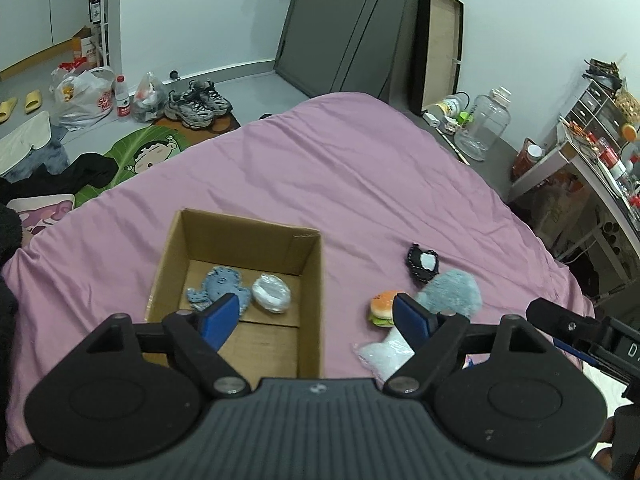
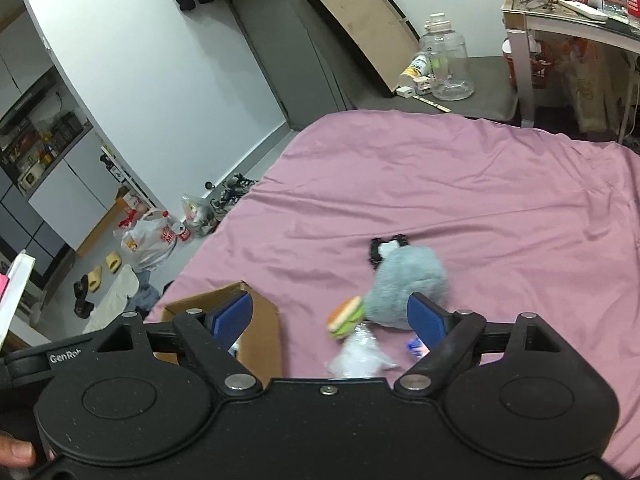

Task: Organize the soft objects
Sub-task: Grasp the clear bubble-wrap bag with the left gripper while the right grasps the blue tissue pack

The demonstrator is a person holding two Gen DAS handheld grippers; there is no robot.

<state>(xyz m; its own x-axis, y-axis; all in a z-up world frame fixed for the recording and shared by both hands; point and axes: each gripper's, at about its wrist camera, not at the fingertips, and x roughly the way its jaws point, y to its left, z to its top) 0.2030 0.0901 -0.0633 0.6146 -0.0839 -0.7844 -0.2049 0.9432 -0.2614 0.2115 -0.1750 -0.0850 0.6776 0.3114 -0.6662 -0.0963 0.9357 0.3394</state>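
Observation:
An open cardboard box (image 1: 312,276) (image 2: 260,328) sits on the pink bed. Inside lie a flat blue felt toy (image 1: 214,286) and a white wrapped ball (image 1: 272,293). To its right on the sheet are a burger toy (image 1: 383,307) (image 2: 346,316), a fluffy grey-blue plush (image 1: 452,290) (image 2: 408,280), a black-and-white felt piece (image 1: 422,262) (image 2: 384,249) and a clear plastic packet (image 1: 386,354) (image 2: 358,354). My left gripper (image 1: 316,312) hovers open above the box's right wall. My right gripper (image 2: 332,316) hangs open over the burger and packet.
The pink bed sheet (image 1: 340,176) (image 2: 480,184) stretches far ahead. Left of the bed the floor holds sneakers (image 1: 198,104), plastic bags (image 1: 84,96) and a cartoon mat (image 1: 148,152). A large clear jar (image 1: 482,124) (image 2: 446,64) and a cluttered desk (image 2: 568,4) stand beyond the bed.

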